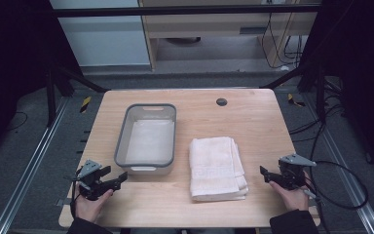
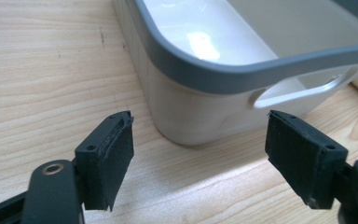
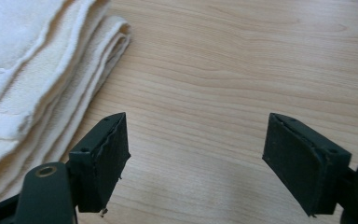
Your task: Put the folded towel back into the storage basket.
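Two tongs, my left (image 1: 119, 178) and right (image 1: 265, 172), wait released. Folded cream towel (image 1: 217, 167) lies mid-frame beside the grey-rimmed white plastic bin (image 1: 146, 135); likely next, gripping its edges.

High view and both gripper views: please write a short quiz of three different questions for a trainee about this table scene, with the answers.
1. True or false: the folded towel lies inside the grey-rimmed tub.
2. Multiple choice: what is closest ahead of the left gripper? A) a corner of the tub B) the towel C) the black grommet in the table
3. Short answer: how do the jaws of the right gripper stand, and do they hold anything?

Key
1. False; the towel lies on the table beside the tub.
2. A
3. Wide apart, holding nothing.
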{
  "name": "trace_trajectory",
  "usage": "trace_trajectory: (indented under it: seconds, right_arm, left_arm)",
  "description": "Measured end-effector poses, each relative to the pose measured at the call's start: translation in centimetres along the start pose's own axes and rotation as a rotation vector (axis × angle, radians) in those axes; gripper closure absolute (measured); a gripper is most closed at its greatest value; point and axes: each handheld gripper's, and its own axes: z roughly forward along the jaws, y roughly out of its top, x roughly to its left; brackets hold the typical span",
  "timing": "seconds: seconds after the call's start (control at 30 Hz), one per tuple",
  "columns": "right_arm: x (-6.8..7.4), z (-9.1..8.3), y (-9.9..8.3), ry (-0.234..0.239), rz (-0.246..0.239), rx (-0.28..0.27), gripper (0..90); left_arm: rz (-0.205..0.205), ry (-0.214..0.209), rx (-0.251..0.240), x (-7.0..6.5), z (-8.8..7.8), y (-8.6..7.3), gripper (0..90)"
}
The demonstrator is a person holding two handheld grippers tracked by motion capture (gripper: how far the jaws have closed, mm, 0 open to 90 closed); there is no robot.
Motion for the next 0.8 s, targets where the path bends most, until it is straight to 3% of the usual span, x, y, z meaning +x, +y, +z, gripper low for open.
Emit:
trace_trajectory:
  seconds: [0.33,0.57,0.8]
  right_arm:
    - [0.4,-0.3,0.3,0.019,-0.022,-0.029,25.5]
    - [0.7,-0.8,0.7,0.047,0.005,-0.058,28.4]
    - [1.1,-1.2,1.1,0.058,-0.014,-0.087,30.6]
  left_arm:
    - [-0.006,0.06,-0.081,-0.1,-1.2,0.4,25.8]
    - [0.0,0.047,-0.094,-0.4,-1.5,0.8,25.6]
    - [-0.004,0.048,-0.114,-0.5,-1.7,1.2,25.6]
